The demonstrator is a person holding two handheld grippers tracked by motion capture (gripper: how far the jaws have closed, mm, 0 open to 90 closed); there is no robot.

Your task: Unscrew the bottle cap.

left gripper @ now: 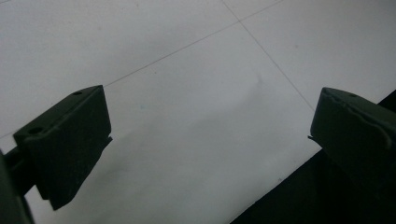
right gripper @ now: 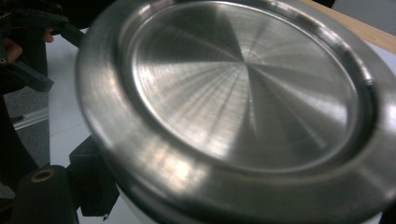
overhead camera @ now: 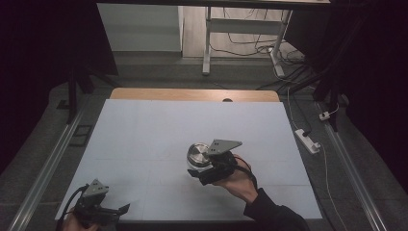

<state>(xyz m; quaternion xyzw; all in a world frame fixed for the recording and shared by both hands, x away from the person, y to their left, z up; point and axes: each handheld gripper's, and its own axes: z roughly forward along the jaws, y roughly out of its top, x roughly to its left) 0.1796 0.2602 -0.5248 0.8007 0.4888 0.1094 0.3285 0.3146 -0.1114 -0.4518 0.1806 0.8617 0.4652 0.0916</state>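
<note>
Right gripper [overhead camera: 204,169] is clamped on a round steel lid [overhead camera: 198,155], lifted above the white table [overhead camera: 144,139] just past centre toward five o'clock, hand [overhead camera: 238,183] tilted up. Left gripper [overhead camera: 108,210] rests at seven o'clock by the near edge, jaws wide apart, holding nothing.

Left hand-held gripper [overhead camera: 124,209] agape, right hand-held gripper [overhead camera: 195,172] clamped.
</note>
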